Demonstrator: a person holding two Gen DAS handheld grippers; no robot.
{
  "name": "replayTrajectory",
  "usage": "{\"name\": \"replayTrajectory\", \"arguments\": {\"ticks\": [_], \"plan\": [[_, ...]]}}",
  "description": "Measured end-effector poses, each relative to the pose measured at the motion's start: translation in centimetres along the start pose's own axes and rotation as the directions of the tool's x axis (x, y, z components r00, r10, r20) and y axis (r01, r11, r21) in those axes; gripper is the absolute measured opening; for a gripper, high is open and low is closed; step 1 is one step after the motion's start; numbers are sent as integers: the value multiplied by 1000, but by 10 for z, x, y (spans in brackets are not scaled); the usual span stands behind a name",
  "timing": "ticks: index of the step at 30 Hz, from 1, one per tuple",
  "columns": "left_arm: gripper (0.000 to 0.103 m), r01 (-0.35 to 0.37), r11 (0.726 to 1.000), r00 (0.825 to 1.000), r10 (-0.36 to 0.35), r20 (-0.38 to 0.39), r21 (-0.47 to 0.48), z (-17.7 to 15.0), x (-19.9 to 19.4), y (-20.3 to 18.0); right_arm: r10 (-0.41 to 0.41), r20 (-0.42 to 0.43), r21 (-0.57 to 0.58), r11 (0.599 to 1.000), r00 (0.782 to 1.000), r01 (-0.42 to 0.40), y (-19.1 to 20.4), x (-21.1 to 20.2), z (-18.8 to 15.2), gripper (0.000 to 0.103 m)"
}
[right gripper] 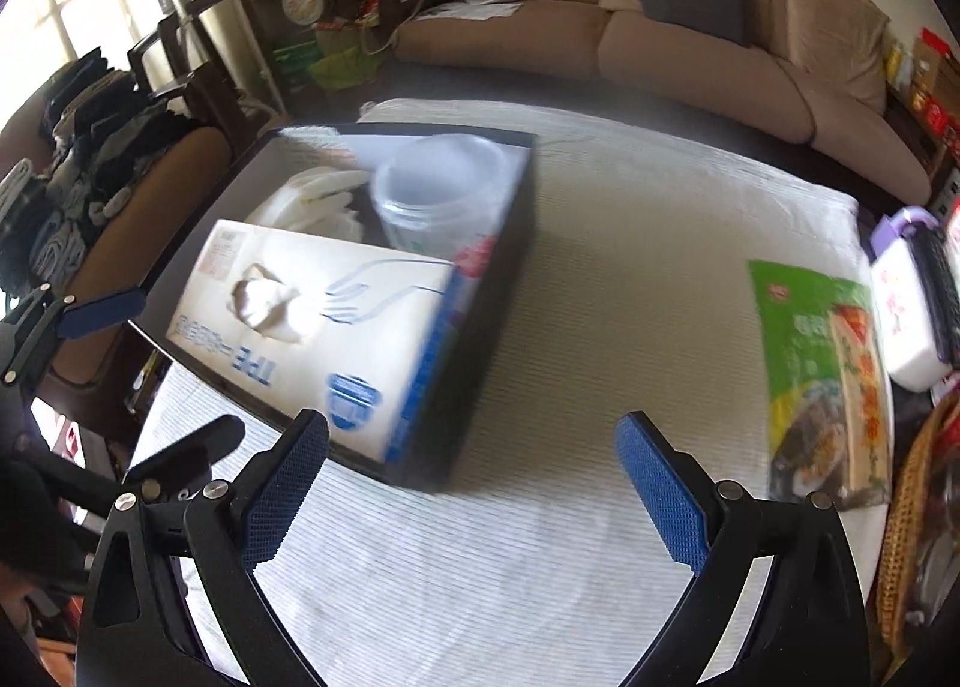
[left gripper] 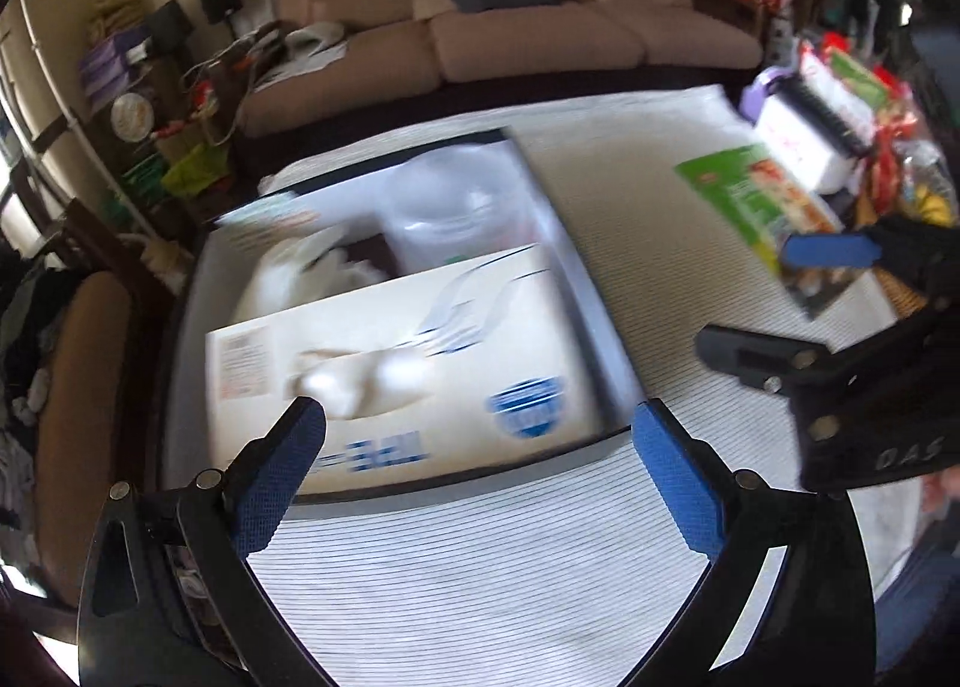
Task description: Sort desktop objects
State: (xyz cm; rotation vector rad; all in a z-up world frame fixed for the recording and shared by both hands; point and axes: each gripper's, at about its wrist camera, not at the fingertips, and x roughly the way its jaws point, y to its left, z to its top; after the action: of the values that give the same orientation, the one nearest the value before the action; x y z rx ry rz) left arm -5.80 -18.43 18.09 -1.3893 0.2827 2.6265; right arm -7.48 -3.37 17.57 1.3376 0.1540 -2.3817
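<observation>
A dark storage box (left gripper: 606, 339) (right gripper: 516, 243) stands on the striped white cloth. In it lie a white glove box (left gripper: 396, 351) (right gripper: 312, 309), a clear plastic tub (left gripper: 456, 207) (right gripper: 438, 195) and a white crumpled bag (left gripper: 300, 267) (right gripper: 318, 195). A green food packet (left gripper: 750, 201) (right gripper: 822, 363) lies flat on the cloth to the right. My left gripper (left gripper: 480, 435) is open and empty, just in front of the box's near edge. My right gripper (right gripper: 474, 447) is open and empty, over the cloth beside the box's near corner; it also shows in the left wrist view (left gripper: 774, 303).
A white and purple container (left gripper: 804, 141) (right gripper: 912, 297) with a black comb-like part sits at the table's right edge by snack packets and a wicker basket (right gripper: 912, 507). A brown sofa (left gripper: 540, 39) (right gripper: 690, 39) stands behind. A chair (left gripper: 78, 399) is at the left.
</observation>
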Motion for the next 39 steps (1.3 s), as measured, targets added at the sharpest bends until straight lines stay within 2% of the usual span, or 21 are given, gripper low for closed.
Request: {"name": "replayTrajectory", "arguments": {"ticks": [5,11,13,16,18,19,21,22,23,26,27,29,30,33,34,36,37,38,39], "plan": [[103,63,998,998,-63,5,-7,7,19,-64,-4,19,108,994,1000,2,-71,-13,-30,99],[103,126,991,991,-127,-34,-37,-1,67,-133,-104,-26,191,976,994,107,-156,0,-85,99],[103,166,984,985,-169,-36,-69,-1,81,-150,-120,-34,232,965,992,125,-185,5,-100,99],[103,305,940,949,-314,-33,-154,7,106,-174,-93,-15,323,942,996,93,-227,8,-121,99],[103,380,899,916,-398,-43,-220,17,126,-187,-78,4,391,918,997,70,-254,10,-135,97],[103,430,863,887,-458,-50,-265,26,142,-198,-76,10,413,909,997,65,-265,10,-141,95],[102,450,838,869,-491,-67,-309,37,163,-213,-102,12,407,909,995,88,-279,14,-147,82],[102,464,820,852,-516,-83,-335,46,180,-225,-125,8,387,915,992,112,-283,17,-149,79],[101,464,816,847,-523,-96,-345,52,190,-235,-142,8,365,922,990,130,-285,19,-150,74],[101,479,796,822,-555,-130,-370,67,217,-258,-168,15,314,937,986,155,-292,24,-150,71],[101,487,783,807,-573,-143,-388,71,226,-266,-168,17,309,938,986,155,-295,26,-149,71],[102,497,775,804,-580,-128,-390,78,232,-275,-177,15,294,942,984,165,-300,29,-149,71],[102,515,759,788,-602,-127,-397,79,235,-278,-179,10,287,943,984,168,-302,32,-149,71],[99,545,730,762,-637,-119,-412,81,239,-286,-167,-6,291,943,986,161,-305,39,-151,71],[95,548,729,760,-639,-118,-410,82,238,-287,-156,-7,298,943,988,151,-307,41,-152,71],[94,535,741,774,-622,-117,-405,84,240,-292,-148,-7,310,940,989,143,-308,42,-153,71],[88,539,736,771,-627,-112,-409,86,240,-292,-144,-9,311,940,990,140,-307,43,-154,71],[73,547,721,759,-641,-111,-426,86,243,-293,-141,-11,311,941,990,138,-307,43,-154,71],[67,547,714,756,-646,-108,-437,87,243,-290,-139,-11,311,941,990,135,-306,43,-155,71]]}}
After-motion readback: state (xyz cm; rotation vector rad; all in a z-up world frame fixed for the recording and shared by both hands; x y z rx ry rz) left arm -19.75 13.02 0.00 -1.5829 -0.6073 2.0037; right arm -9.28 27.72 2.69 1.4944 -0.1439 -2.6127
